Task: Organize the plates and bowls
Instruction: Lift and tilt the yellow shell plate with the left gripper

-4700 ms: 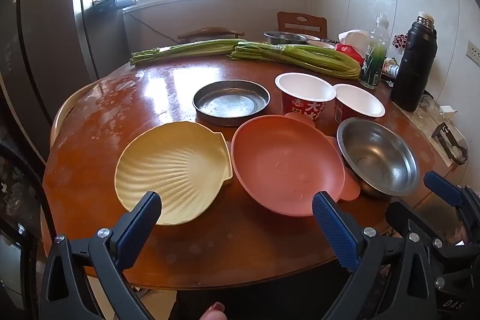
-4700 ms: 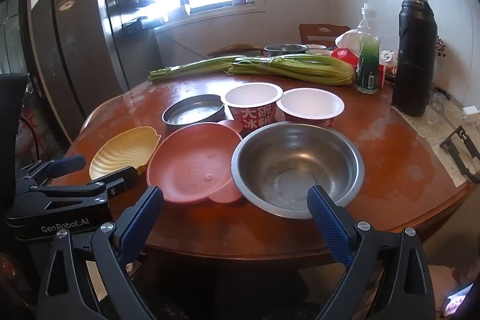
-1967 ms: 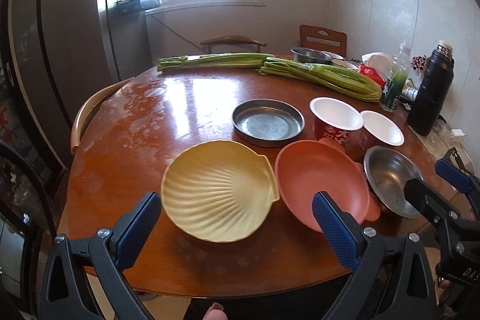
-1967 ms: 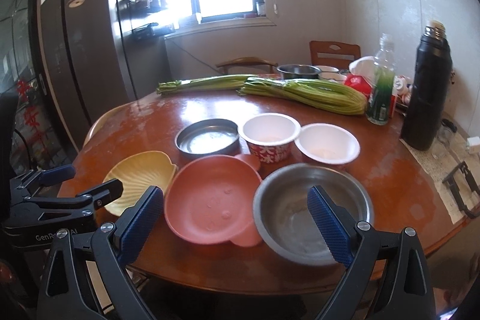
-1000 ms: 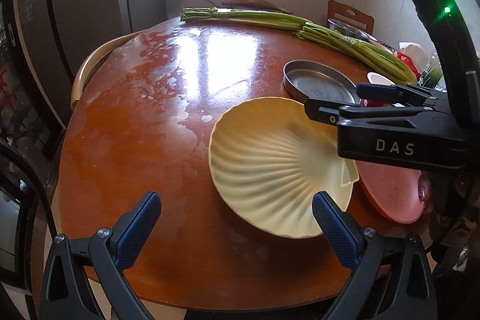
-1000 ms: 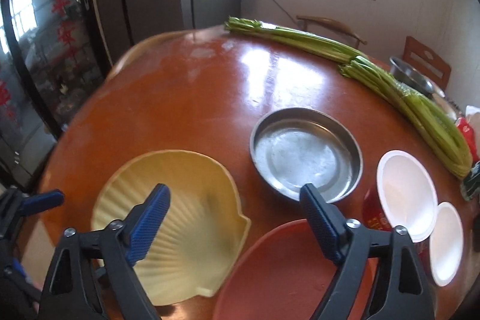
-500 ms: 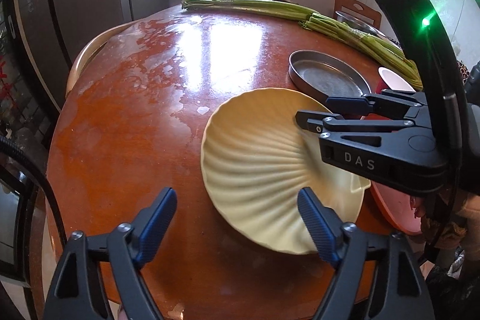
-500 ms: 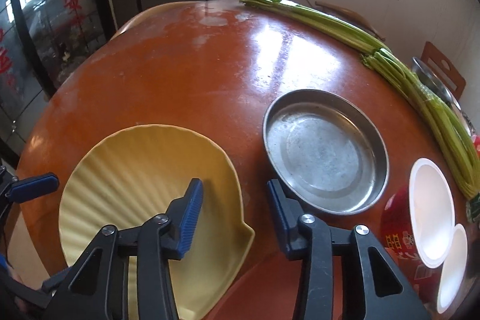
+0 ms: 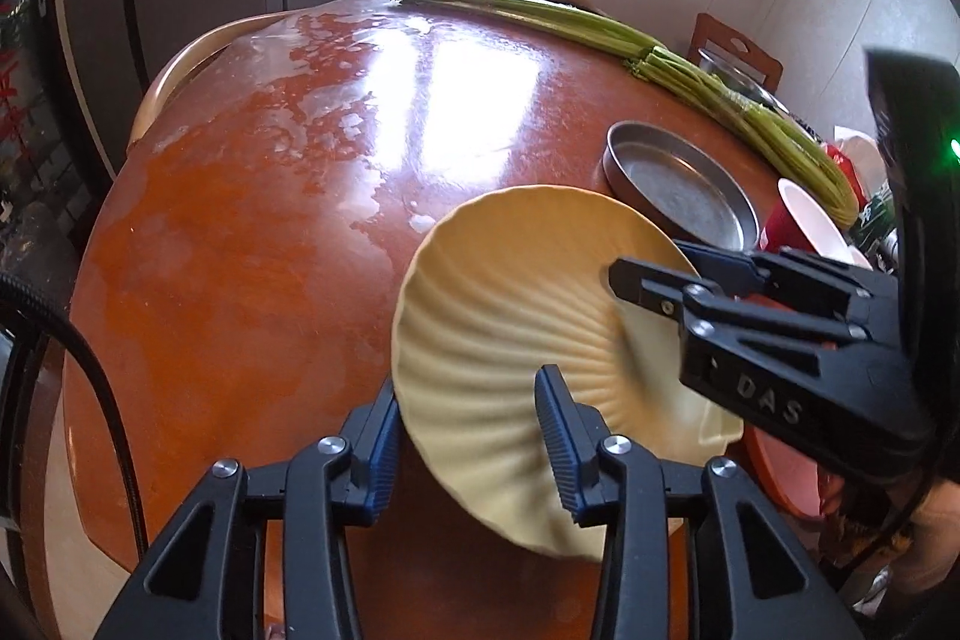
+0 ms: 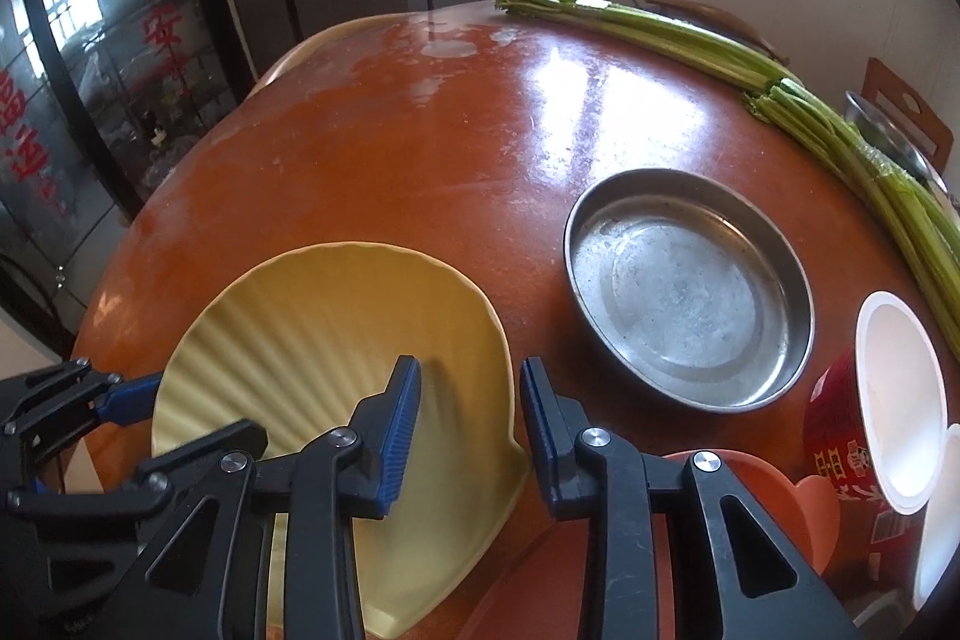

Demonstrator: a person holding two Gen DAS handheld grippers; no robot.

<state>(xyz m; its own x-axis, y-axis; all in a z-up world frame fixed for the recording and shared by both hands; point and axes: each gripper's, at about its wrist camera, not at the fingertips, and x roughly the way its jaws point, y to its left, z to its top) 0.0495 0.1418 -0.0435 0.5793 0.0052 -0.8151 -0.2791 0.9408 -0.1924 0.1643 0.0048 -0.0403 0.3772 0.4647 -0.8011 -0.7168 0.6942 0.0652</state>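
Gripping yellow shell plate w/ both: left gripper just closed, right gripper clamped.

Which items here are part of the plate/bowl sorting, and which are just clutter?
Job: yellow shell plate, held at opposite rims by left gripper and right gripper; metal pan; pink plate; red paper bowl.

Clutter: celery stalks; wooden chair.

Shell plate on table, metal pan right of it, celery behind the pan.
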